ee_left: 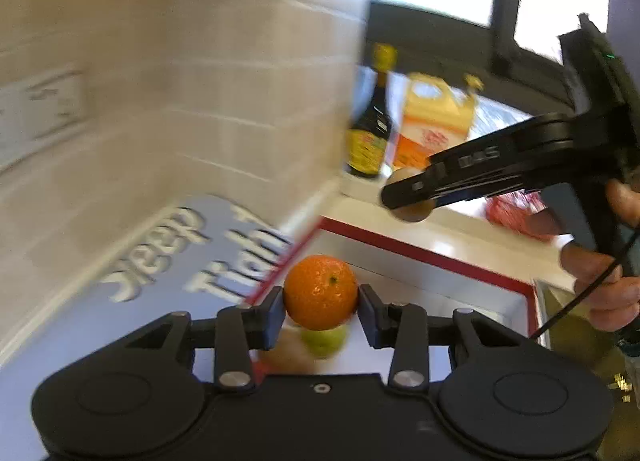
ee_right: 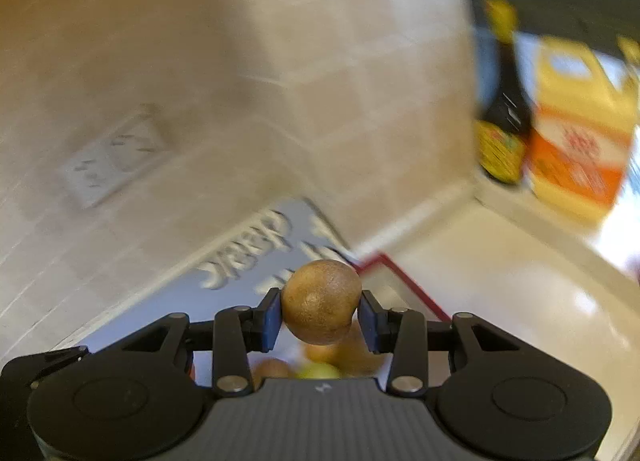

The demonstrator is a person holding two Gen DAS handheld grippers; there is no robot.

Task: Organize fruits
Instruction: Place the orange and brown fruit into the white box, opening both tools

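A: What is held by the left gripper (ee_left: 322, 303)?

B: An orange (ee_left: 320, 292) is clamped between its pads, low in the frame's centre, above a red-edged tray (ee_left: 424, 253).

A: And the right gripper (ee_right: 320, 321)?

B: A brown kiwi (ee_right: 321, 307) is gripped there, lower centre. More fruit (ee_right: 316, 371) is seen blurred beneath it.

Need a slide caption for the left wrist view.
Left gripper clamps an orange; right gripper carries a brown fruit.

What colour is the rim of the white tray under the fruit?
Red: the tray rim shows best in the left wrist view.
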